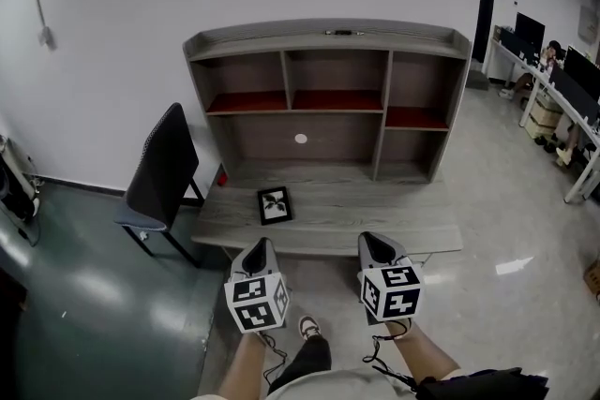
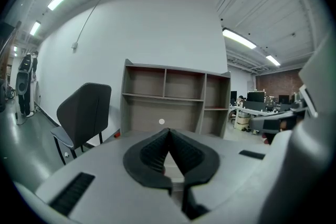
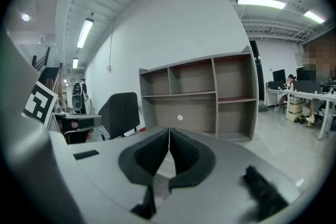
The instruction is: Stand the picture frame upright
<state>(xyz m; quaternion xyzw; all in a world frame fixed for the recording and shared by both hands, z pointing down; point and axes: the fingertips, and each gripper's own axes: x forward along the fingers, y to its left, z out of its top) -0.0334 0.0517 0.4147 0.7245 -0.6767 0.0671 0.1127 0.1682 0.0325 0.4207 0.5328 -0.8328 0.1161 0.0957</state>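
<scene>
Both jaws are together and empty, so you're at the approach: bring the left gripper [image 1: 261, 250] and right gripper [image 1: 377, 248] toward the picture frame [image 1: 275, 205] lying flat on the desk [image 1: 394, 225], then open to lift its edge.

Ahead of the jaws, tabletop [image 1: 375, 222] is left open but for the flat picture frame [image 1: 275, 205]; beyond, passage is blocked by shelving [image 1: 347, 136].

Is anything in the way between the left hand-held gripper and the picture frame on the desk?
Nothing visible. The picture frame lies flat on the desk, with only bare desktop between it and the left hand-held gripper, whose jaws are together.
</scene>
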